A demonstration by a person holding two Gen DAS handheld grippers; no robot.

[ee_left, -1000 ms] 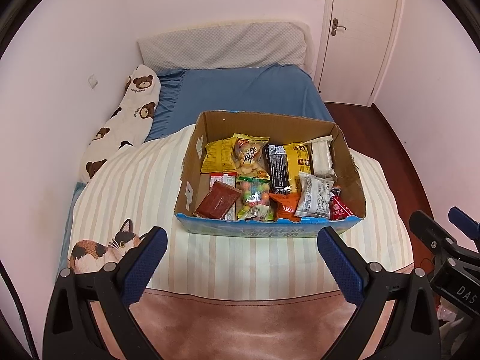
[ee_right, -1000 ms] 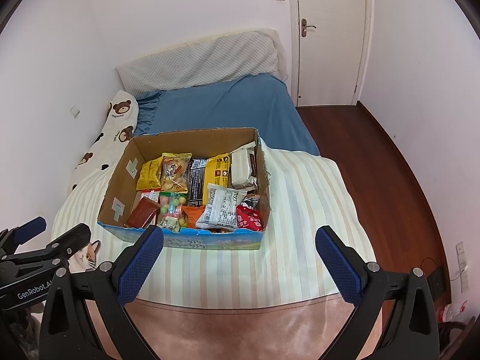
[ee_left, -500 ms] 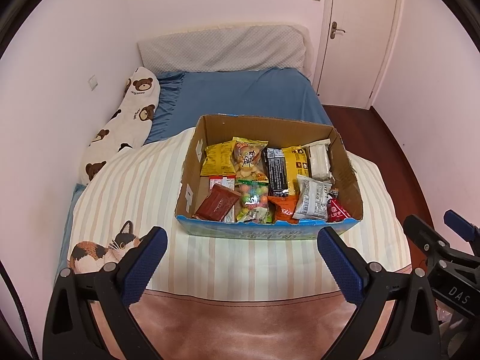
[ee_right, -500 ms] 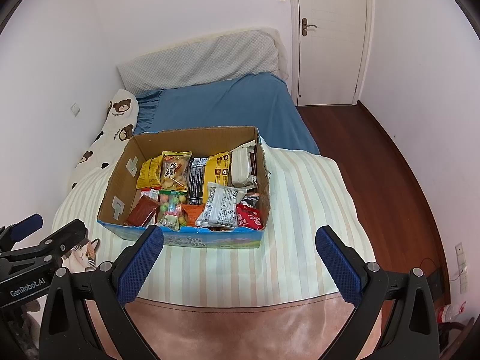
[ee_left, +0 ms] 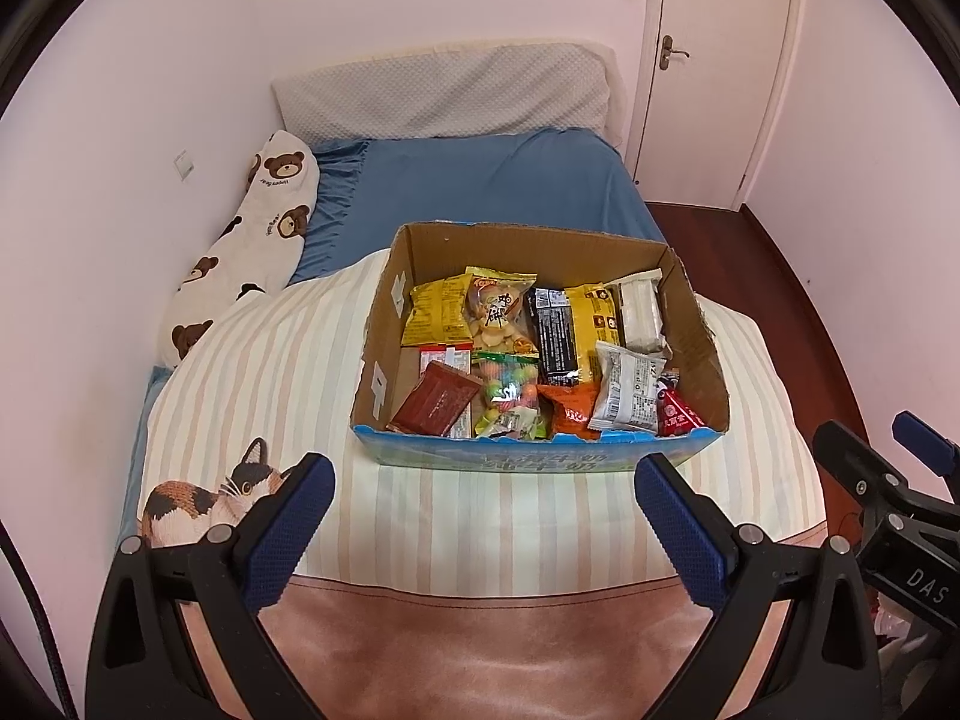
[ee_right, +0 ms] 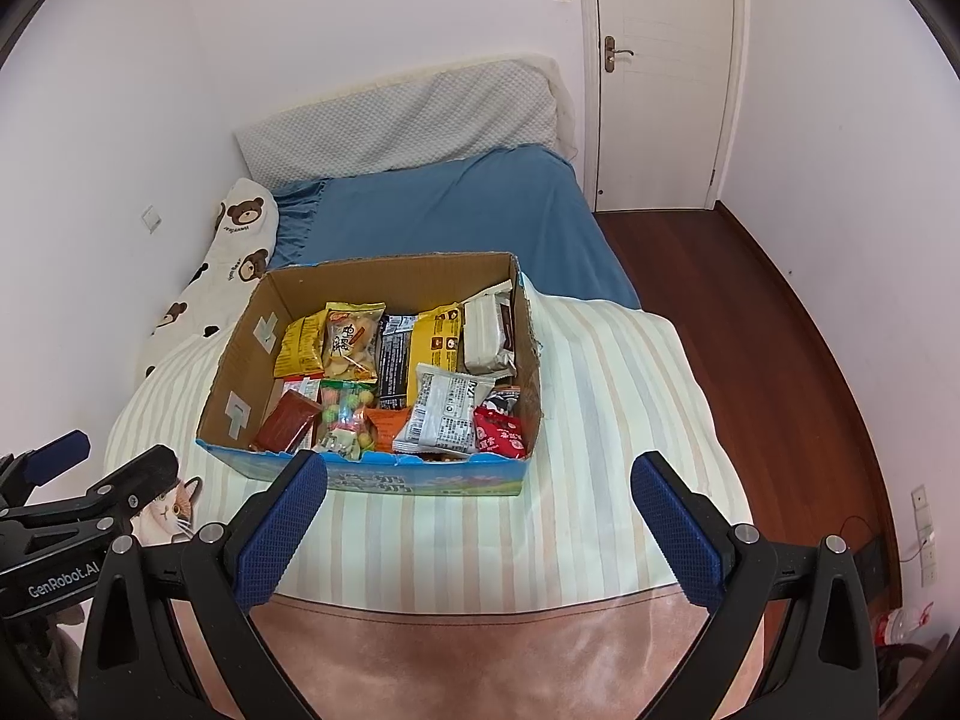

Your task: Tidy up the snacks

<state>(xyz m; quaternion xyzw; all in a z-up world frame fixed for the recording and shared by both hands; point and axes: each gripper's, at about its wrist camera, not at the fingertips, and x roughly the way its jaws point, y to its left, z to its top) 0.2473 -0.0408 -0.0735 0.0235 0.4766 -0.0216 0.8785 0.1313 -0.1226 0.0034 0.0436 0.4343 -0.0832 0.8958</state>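
An open cardboard box with a blue front stands on a striped blanket on the bed. It holds several snack packets: a yellow bag, a biscuit bag, a black bar, a white packet, a brown packet and a red packet. My left gripper is open and empty, held above the blanket in front of the box. My right gripper is open and empty too, in front of the box's right half.
The striped blanket has a cat print at its front left. A bear-print pillow lies along the left wall, a grey pillow at the head. Wooden floor and a closed door lie to the right.
Both grippers have drawn back slightly from the box, so it appears a little smaller and farther. Both stay open and empty.
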